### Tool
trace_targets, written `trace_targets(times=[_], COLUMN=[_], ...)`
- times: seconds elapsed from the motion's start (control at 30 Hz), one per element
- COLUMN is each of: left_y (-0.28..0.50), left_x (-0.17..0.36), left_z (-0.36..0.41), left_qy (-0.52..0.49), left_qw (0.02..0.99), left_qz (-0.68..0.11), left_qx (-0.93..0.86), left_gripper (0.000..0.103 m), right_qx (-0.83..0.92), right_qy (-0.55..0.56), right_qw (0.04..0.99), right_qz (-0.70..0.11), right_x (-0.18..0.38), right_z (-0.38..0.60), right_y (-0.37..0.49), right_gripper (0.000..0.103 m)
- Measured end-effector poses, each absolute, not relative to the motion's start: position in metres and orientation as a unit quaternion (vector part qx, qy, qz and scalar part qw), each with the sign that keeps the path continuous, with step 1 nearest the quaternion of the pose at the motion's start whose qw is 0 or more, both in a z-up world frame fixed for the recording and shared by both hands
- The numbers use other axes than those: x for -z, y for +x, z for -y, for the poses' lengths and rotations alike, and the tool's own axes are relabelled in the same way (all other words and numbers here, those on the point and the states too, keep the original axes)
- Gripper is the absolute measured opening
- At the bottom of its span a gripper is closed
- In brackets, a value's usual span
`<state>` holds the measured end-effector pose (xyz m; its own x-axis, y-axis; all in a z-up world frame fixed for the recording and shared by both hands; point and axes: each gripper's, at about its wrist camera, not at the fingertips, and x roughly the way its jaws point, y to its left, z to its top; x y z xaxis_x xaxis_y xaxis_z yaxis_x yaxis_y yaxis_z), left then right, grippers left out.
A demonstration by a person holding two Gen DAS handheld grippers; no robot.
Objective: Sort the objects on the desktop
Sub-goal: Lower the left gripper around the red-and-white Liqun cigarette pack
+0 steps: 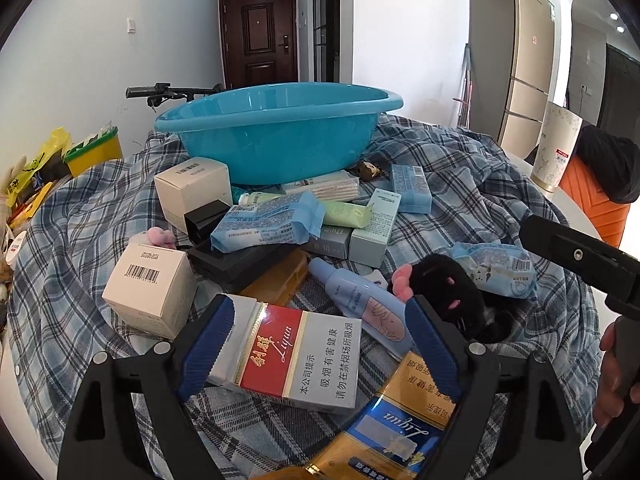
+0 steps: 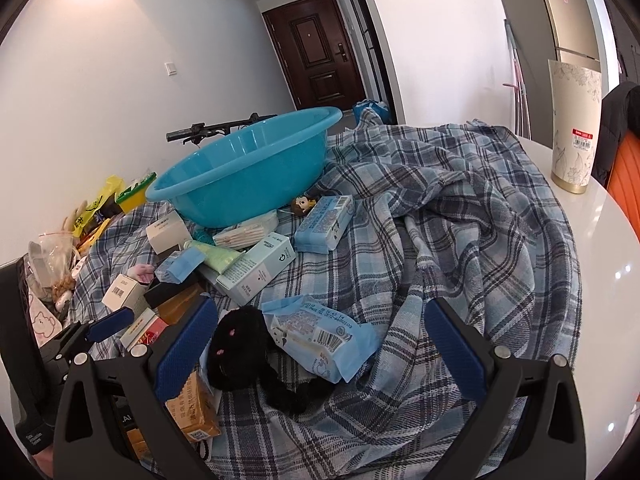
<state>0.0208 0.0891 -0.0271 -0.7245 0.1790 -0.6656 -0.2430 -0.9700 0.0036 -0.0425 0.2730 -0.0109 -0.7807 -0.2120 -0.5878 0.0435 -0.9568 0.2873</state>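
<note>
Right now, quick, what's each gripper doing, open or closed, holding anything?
Left gripper: open, fingers either side of the red and white cigarette pack, not clamped on it.
Right gripper: open wide above the black plush toy, holding nothing.

Basin (image 1: 276, 132) sits at back of cloth (image 1: 460, 208); boxes and packets pile in front of it. Cigarette pack (image 1: 296, 360) nearest, plush toy (image 1: 448, 288) to its right, cup (image 2: 574, 128) far right.
</note>
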Motion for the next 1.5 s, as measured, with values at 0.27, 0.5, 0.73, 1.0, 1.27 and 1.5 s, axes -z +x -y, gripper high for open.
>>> trace_targets(times=[0.27,0.5,0.73,1.0,1.27,1.5], left_y=[0.023,0.023,0.012,0.016,0.016,0.014], left_x=[0.021,0.032,0.033,0.043,0.041,0.051], left_z=[-0.054,-0.069,-0.043,-0.066,-0.068,-0.085], left_qy=[-0.372,-0.395,-0.402,-0.412,-0.425,-0.432], left_qw=[0.163,0.204,0.180,0.177,0.191,0.198], left_qz=[0.007,-0.023,0.004,-0.064,-0.057,-0.081], left_qx=[-0.914,-0.896,-0.898,-0.891,-0.883,-0.876], left_gripper=[0.089,0.089,0.089,0.089,0.090,0.098], right_qx=[0.940,0.938,0.939,0.935,0.935,0.934], right_qy=[0.314,0.321,0.318,0.326,0.332,0.335], right_qw=[0.084,0.080,0.070,0.078,0.078,0.084], right_qz=[0.106,0.107,0.113,0.112,0.102,0.093], right_x=[0.003,0.008,0.008,0.014,0.016,0.017], right_z=[-0.258,-0.260,-0.270,-0.267,-0.263,-0.259], right_y=[-0.036,-0.039,-0.037,-0.040,-0.041,-0.041], right_gripper=[0.103,0.103,0.103,0.103,0.103,0.103])
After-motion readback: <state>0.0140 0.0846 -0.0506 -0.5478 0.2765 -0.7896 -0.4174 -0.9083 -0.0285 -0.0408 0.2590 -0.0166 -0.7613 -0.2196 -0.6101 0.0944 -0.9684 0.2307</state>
